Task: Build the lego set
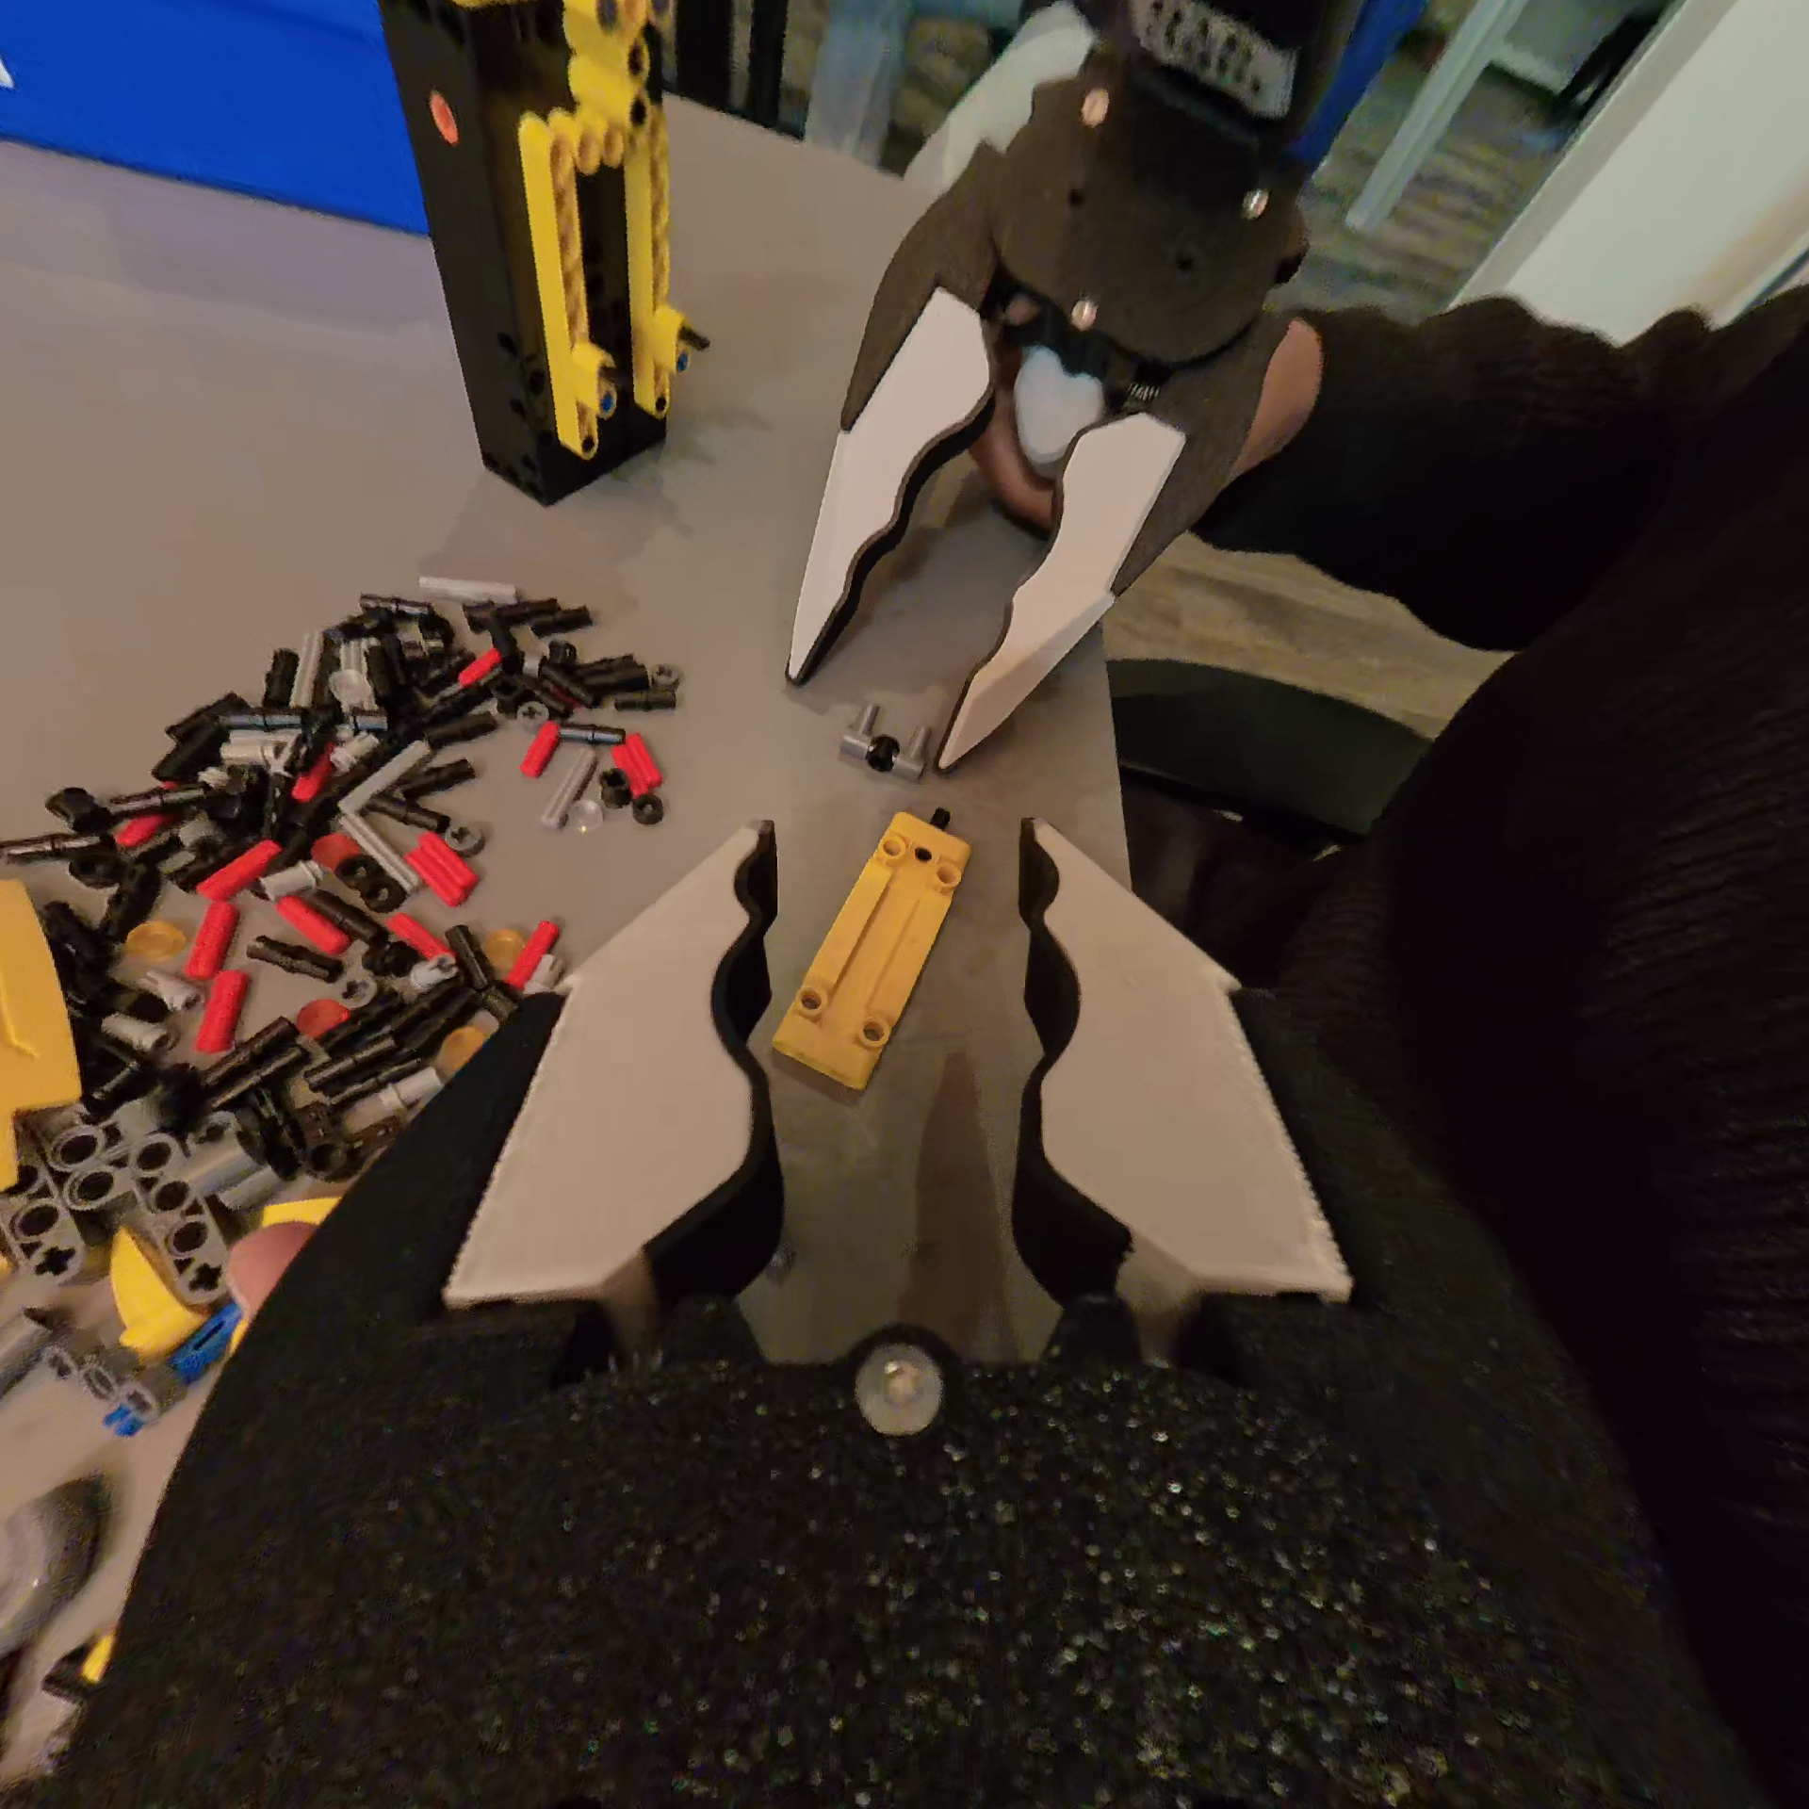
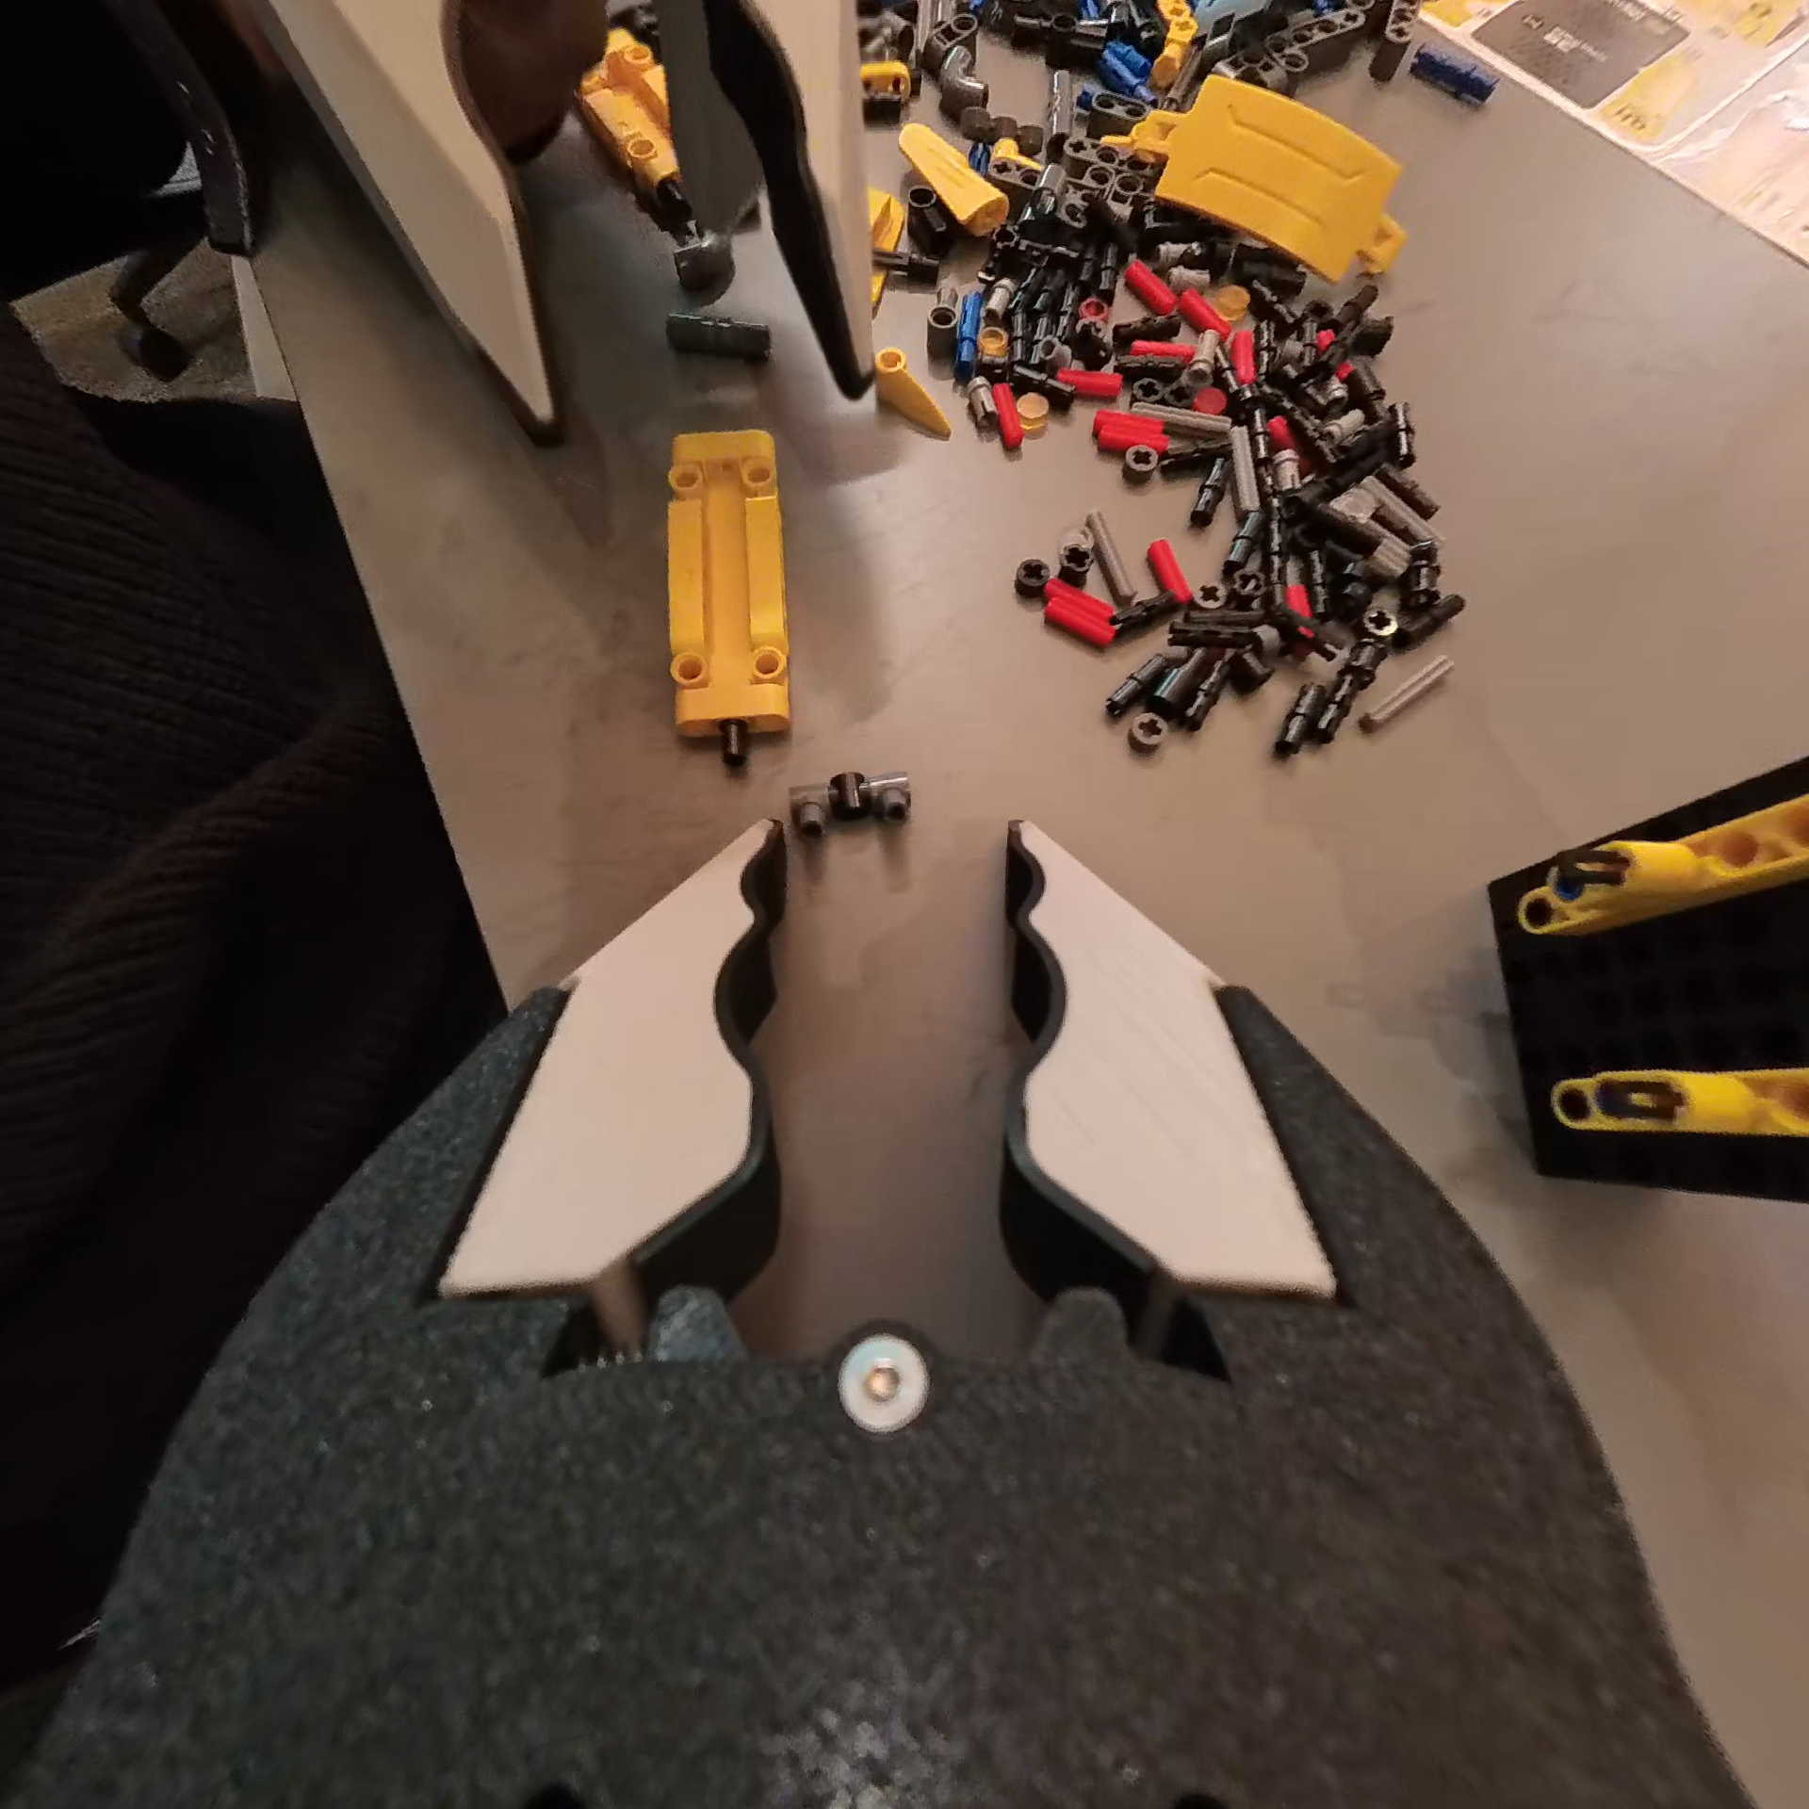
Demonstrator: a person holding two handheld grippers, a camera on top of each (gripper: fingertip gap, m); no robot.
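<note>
both hand-held grippers spread, empty: left hand-held gripper (image 1: 896, 832) straddles the lengthwise yellow panel (image 1: 873, 948), right hand-held gripper (image 2: 893, 832) nearest the small grey connector (image 2: 850, 795).

One flat yellow panel (image 1: 874, 959), one small grey-and-black connector (image 1: 884, 754), one black-and-yellow tower (image 1: 548, 245), one heap of pins (image 1: 323, 832), two grippers.
</note>
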